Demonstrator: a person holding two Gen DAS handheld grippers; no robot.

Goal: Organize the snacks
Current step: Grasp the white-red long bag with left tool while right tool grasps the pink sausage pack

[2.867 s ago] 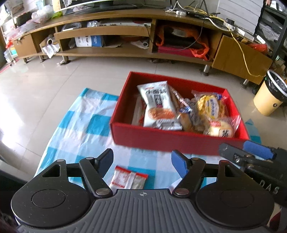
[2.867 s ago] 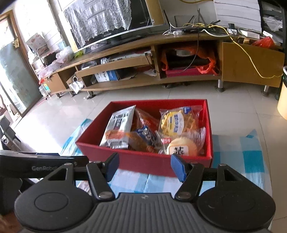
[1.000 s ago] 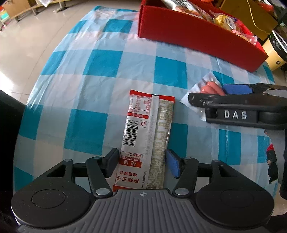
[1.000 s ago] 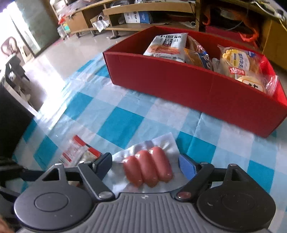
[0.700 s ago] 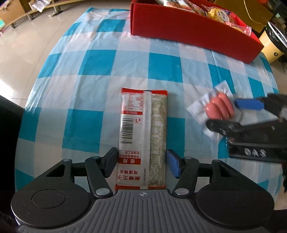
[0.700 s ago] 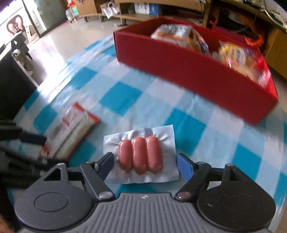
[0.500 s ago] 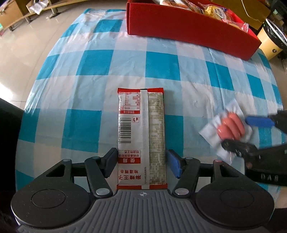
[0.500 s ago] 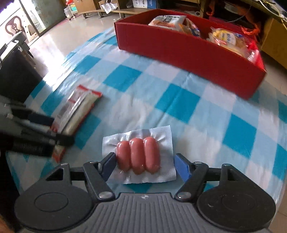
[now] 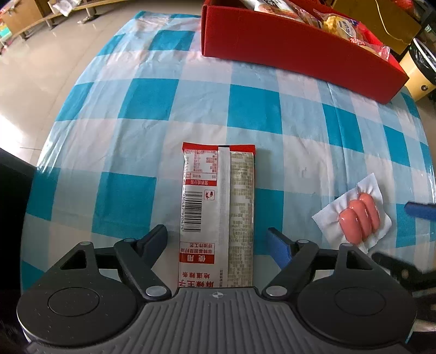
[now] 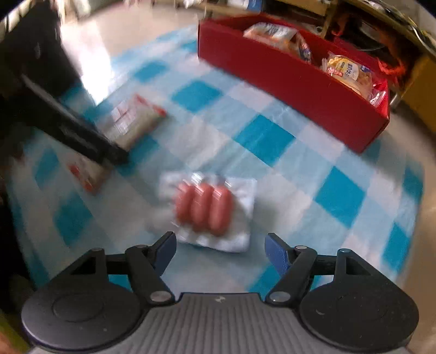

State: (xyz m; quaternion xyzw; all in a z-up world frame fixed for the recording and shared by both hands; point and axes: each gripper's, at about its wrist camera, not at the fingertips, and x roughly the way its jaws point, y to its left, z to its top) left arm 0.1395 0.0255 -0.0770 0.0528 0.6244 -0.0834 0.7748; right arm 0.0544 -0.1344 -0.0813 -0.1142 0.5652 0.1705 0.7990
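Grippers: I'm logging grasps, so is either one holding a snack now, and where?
Nothing is held. The left gripper is open astride the noodle packet; the right gripper is open short of the sausage pack.

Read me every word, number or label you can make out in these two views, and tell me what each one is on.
"麻辣王子": upside down to the camera, near end of the long snack packet.
"920475": sideways beside its barcode; the digits before these are unclear.
The packet's other print: too small to read.
Labels on the bags in the red box: too small or blurred.
Sausage pack: no text shows.
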